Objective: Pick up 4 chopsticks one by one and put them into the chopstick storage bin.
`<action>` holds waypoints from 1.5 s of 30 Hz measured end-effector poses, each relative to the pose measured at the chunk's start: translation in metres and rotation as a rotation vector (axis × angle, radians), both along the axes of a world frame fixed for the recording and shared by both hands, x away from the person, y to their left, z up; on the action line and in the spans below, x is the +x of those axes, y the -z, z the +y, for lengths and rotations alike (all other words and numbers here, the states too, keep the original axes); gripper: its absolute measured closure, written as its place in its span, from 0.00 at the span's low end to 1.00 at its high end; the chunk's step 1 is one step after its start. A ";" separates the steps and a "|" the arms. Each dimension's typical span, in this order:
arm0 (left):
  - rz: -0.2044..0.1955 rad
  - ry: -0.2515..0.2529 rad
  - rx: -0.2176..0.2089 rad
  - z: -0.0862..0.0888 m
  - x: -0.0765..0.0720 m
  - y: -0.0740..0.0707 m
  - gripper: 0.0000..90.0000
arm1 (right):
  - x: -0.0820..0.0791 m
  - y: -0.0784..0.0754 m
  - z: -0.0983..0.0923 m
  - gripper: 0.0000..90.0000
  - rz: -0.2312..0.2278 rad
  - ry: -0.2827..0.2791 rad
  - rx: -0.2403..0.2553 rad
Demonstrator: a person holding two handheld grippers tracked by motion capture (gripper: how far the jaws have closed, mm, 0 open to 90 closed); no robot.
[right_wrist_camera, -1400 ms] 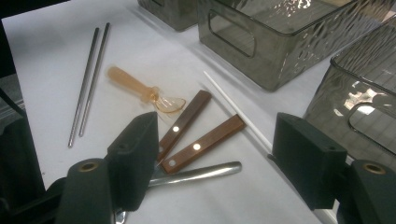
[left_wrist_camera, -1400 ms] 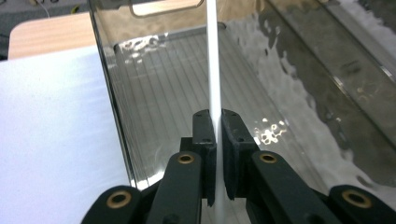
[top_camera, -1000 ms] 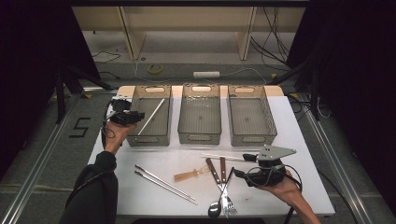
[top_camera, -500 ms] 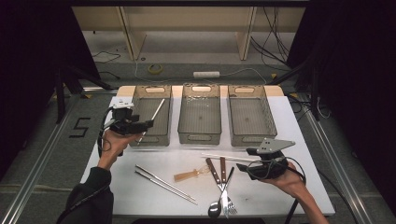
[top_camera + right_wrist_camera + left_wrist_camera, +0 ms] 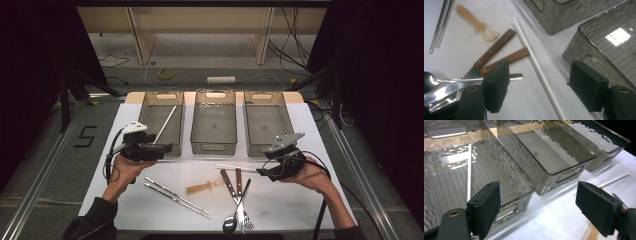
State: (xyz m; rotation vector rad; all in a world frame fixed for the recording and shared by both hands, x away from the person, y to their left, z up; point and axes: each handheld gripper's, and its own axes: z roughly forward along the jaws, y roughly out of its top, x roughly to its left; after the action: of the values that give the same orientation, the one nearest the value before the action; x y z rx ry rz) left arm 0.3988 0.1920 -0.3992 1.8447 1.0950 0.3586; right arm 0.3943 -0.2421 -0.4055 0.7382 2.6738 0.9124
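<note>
High view: left gripper point(image 5: 159, 150), jaws just opened and empty, hovers at 6 o'clock of the left bin point(image 5: 161, 122), which holds a white chopstick point(image 5: 164, 124).

Right gripper view: right gripper point(image 5: 539, 87), open, straddles another white chopstick point(image 5: 536, 67) on the table point(image 5: 461, 45).

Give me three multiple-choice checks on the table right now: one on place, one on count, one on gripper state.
1. Where does the white chopstick lie that is off the table?
A. left bin
B. middle bin
C. right bin

2. How many clear smoked plastic bins stand in the row?
A. two
B. three
C. four

3. How is the left gripper?
A. shut on a fork
B. shut on a chopstick
C. open, nothing between its jaws

Answers: 1 A, white chopstick leans inside left bin. 2 B, with middle bin and right bin. 3 C, left gripper having just opened.
</note>
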 end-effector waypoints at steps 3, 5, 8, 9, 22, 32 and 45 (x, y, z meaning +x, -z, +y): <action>-0.010 0.027 -0.012 -0.005 -0.010 0.002 0.20 | 0.006 0.000 0.001 0.38 0.007 -0.011 -0.039; -0.031 0.028 -0.030 -0.008 -0.017 0.003 0.20 | 0.010 0.000 0.002 0.38 0.025 -0.027 -0.062; -0.049 0.046 -0.034 -0.012 -0.027 0.006 0.20 | 0.015 0.003 0.005 0.39 0.047 -0.040 -0.107; -0.048 0.056 -0.035 -0.013 -0.030 0.007 0.20 | 0.016 0.004 0.006 0.40 0.055 -0.044 -0.121; -0.067 0.090 -0.026 -0.017 -0.055 0.018 0.18 | 0.025 0.018 0.010 0.47 0.114 -0.077 -0.217; -0.105 0.080 -0.036 -0.014 -0.064 0.023 0.18 | 0.033 0.029 0.010 0.61 0.162 -0.082 -0.293; -0.098 0.108 -0.017 -0.018 -0.072 0.026 0.18 | 0.036 0.038 0.007 0.76 0.168 -0.097 -0.364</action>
State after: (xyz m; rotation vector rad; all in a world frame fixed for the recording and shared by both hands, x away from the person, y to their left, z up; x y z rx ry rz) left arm 0.3263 0.1745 -0.4249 1.8435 0.9250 0.3713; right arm 0.4306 -0.2353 -0.4440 0.6284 2.9254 0.3738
